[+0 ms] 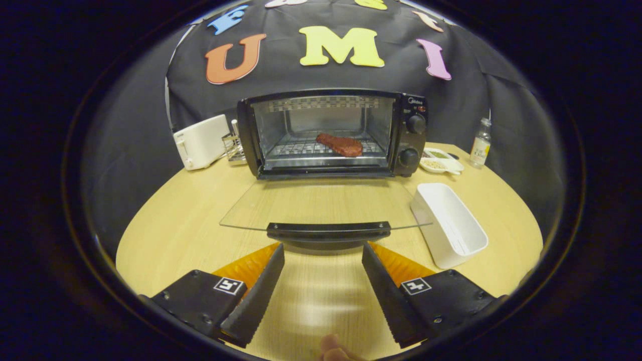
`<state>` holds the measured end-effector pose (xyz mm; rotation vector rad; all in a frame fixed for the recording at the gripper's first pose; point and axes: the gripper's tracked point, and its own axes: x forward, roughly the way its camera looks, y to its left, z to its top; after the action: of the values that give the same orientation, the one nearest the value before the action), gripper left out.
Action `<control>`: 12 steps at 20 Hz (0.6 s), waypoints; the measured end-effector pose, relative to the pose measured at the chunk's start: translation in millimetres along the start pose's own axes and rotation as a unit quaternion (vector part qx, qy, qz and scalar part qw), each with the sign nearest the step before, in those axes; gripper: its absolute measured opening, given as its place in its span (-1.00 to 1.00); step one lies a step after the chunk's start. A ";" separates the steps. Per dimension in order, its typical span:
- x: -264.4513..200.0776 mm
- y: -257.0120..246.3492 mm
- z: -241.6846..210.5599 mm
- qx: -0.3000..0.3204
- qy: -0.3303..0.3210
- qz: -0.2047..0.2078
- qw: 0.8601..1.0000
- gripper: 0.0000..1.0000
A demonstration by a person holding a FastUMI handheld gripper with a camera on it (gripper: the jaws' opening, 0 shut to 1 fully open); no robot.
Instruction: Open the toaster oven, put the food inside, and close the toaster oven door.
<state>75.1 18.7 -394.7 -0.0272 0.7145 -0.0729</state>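
Here my gripper (323,260) gapes, holding nothing, just short of the oven (332,133) door's handle (328,230) at twelve o'clock; steak (339,144) sits inside on the rack.

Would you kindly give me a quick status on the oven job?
Hand-held gripper open, empty, just short of the door handle. Steak on the rack inside toaster oven, glass door folded flat. White tray beside door, not blocking.
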 end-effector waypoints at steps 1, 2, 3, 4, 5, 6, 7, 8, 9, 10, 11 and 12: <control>3.1 1.5 -2.6 0.000 0.005 0.001 1.000 0.98; 6.6 2.5 -4.1 0.001 0.009 0.004 1.000 0.98; 9.7 1.8 -2.9 0.000 0.007 0.003 1.000 0.98; 12.9 -1.6 0.0 -0.004 0.003 -0.002 1.000 0.98; 16.2 -4.9 2.4 -0.007 -0.002 -0.007 1.000 0.98; 18.6 -9.0 2.8 -0.007 -0.002 -0.017 1.000 0.98; 17.5 -6.4 2.9 -0.005 -0.005 -0.021 1.000 0.98; 18.2 -4.9 5.9 -0.008 -0.011 -0.021 1.000 0.98; 16.5 -4.0 11.0 -0.014 -0.017 -0.022 1.000 0.98; 15.9 -4.2 11.2 -0.012 -0.019 -0.023 0.999 0.98; 15.8 -4.4 11.2 -0.008 -0.018 -0.022 1.000 0.98; 16.3 -4.4 11.2 -0.007 -0.016 -0.023 1.000 0.98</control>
<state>94.4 13.0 -396.8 -0.0587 0.6823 -0.1105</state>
